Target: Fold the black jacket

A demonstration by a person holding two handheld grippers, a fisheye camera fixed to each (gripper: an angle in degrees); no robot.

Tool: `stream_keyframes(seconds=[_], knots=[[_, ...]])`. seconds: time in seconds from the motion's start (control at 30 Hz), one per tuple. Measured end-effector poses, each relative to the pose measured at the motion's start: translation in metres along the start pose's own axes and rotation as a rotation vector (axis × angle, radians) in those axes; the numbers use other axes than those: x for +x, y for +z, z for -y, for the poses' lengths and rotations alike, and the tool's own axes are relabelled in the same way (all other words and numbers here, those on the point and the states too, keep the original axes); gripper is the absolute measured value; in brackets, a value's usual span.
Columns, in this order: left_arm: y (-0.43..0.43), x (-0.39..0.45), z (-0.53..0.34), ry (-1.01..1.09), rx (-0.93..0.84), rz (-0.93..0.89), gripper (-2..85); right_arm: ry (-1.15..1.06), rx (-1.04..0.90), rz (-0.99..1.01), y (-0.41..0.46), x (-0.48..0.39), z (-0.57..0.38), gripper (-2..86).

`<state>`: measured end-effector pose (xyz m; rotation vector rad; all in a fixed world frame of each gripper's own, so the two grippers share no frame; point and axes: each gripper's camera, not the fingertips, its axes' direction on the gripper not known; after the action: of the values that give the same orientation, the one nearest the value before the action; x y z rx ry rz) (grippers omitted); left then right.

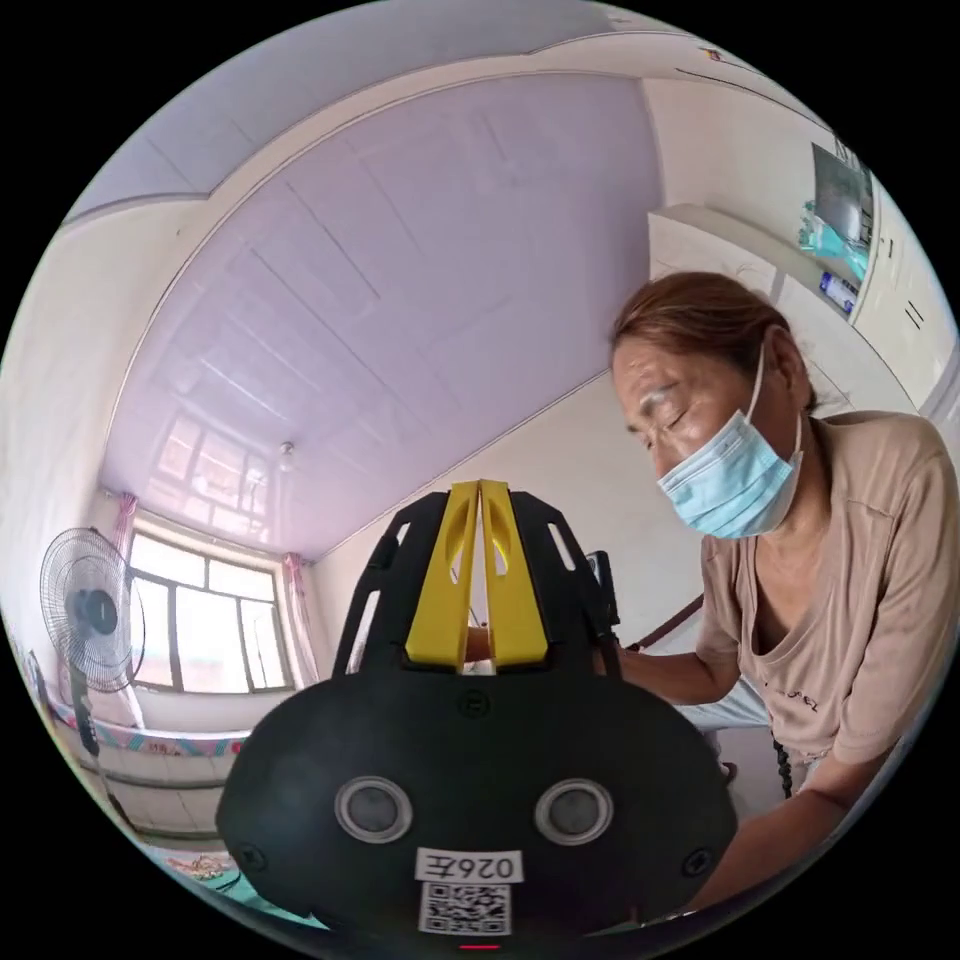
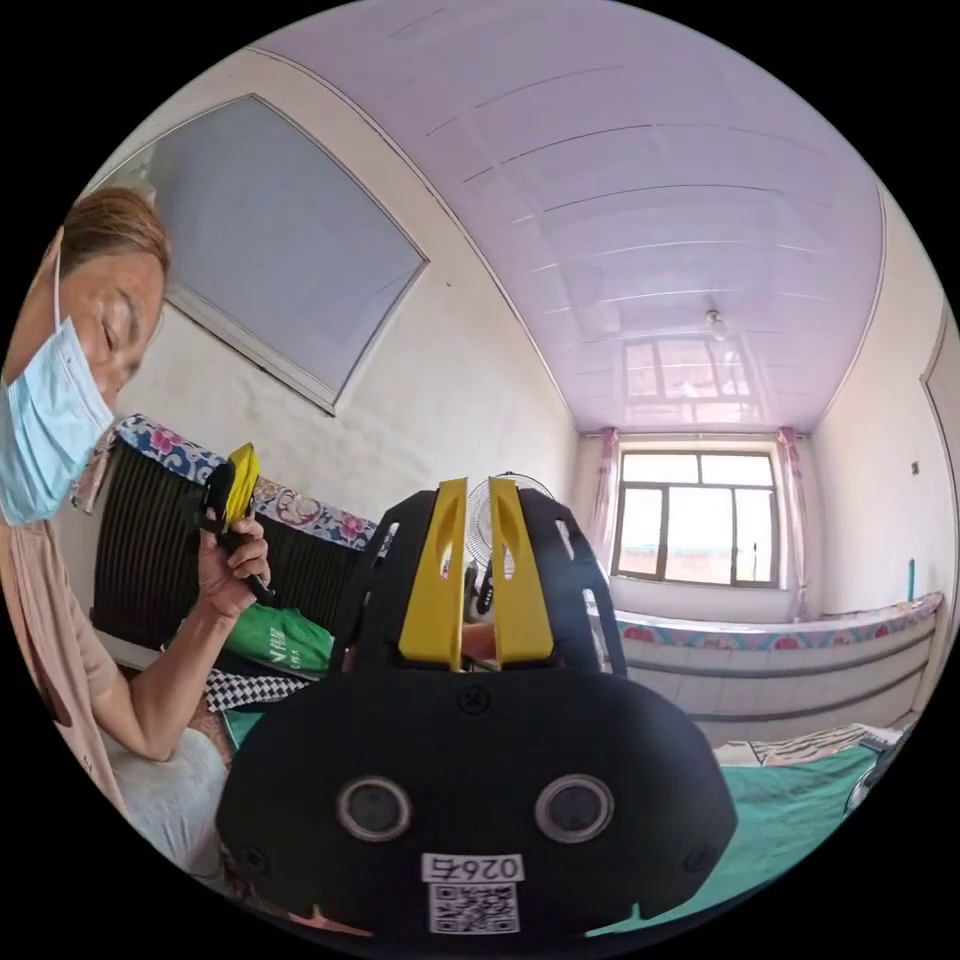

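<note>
Above the bed (image 2: 800, 800), both pairs of tongs are pointed up toward the ceiling (image 1: 400, 300) rather than down at any garment. The left tongs (image 1: 480, 590) are seen in the left gripper view with their yellow jaws pressed nearly together and nothing between them; the same tool is also seen in the right gripper view, raised in the person's hand (image 2: 232, 570) near the dark headboard (image 2: 140, 560). The right tongs (image 2: 477, 580) are seen slightly parted, a narrow gap being left between the jaws, and nothing is gripped.

The black jacket cannot be found in these pictures, so its position cannot be told; it is judged to lie somewhere below the cameras, and folding is judged not yet begun.

A jacket of this kind is expected to be soft and limp, fairly light, and thicker at collar, cuffs and zip. If the shell is smooth, it may slip from narrow jaws. A hold is best taken on doubled edges: the shoulder seams, the hem corners or the cuffs, where the cloth is bulky enough to be pinched firmly without being pulled out of shape.

A standing fan (image 1: 90, 620) and a window (image 2: 695, 520) are seen beyond.
</note>
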<state>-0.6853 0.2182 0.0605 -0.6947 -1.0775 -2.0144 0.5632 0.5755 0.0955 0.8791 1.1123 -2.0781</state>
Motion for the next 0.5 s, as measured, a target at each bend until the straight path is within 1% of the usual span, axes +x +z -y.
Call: stream_keyframes(seconds=[0.07,0.1,0.13,0.2,0.23,0.27,0.3,0.33,0.37,0.4,0.43,0.47,0.5], knots=[[0.003,0.0,0.001,-0.012,0.006,-0.066,12.2,-0.001,-0.033,0.052,0.0,0.007,0.026,-0.7],[0.004,-0.002,-0.001,-0.015,-0.007,-0.066,14.6,0.008,-0.08,0.12,0.005,0.014,0.043,-0.8],[0.008,-0.008,-0.008,-0.034,-0.048,-0.031,11.2,0.018,-0.109,0.148,0.008,0.019,0.051,-0.8],[0.014,-0.022,-0.023,-0.069,-0.131,0.094,4.5,0.029,-0.201,0.203,0.026,0.042,0.077,-0.7],[0.017,-0.035,-0.038,-0.104,-0.196,0.19,1.5,0.044,-0.215,0.193,0.03,0.05,0.081,-0.7],[0.02,-0.056,-0.056,-0.178,-0.282,0.286,0.6,0.086,-0.235,0.151,0.038,0.07,0.088,-0.5],[0.021,-0.068,-0.067,-0.228,-0.329,0.336,0.5,0.145,-0.268,0.122,0.049,0.095,0.092,-0.1],[0.02,-0.095,-0.094,-0.346,-0.426,0.439,0.4,0.185,-0.295,0.119,0.055,0.11,0.093,0.2],[0.017,-0.121,-0.126,-0.452,-0.53,0.534,0.9,0.277,-0.372,0.138,0.071,0.145,0.091,1.5],[0.014,-0.133,-0.145,-0.501,-0.583,0.579,1.1,0.38,-0.459,0.157,0.089,0.181,0.084,3.7],[0.008,-0.154,-0.184,-0.595,-0.69,0.665,5.7,0.422,-0.497,0.163,0.097,0.198,0.08,5.0],[0.001,-0.174,-0.224,-0.712,-0.803,0.752,9.1,0.505,-0.583,0.166,0.114,0.231,0.068,7.8],[-0.001,-0.182,-0.243,-0.759,-0.855,0.773,10.1,0.582,-0.677,0.167,0.131,0.263,0.053,8.6]])
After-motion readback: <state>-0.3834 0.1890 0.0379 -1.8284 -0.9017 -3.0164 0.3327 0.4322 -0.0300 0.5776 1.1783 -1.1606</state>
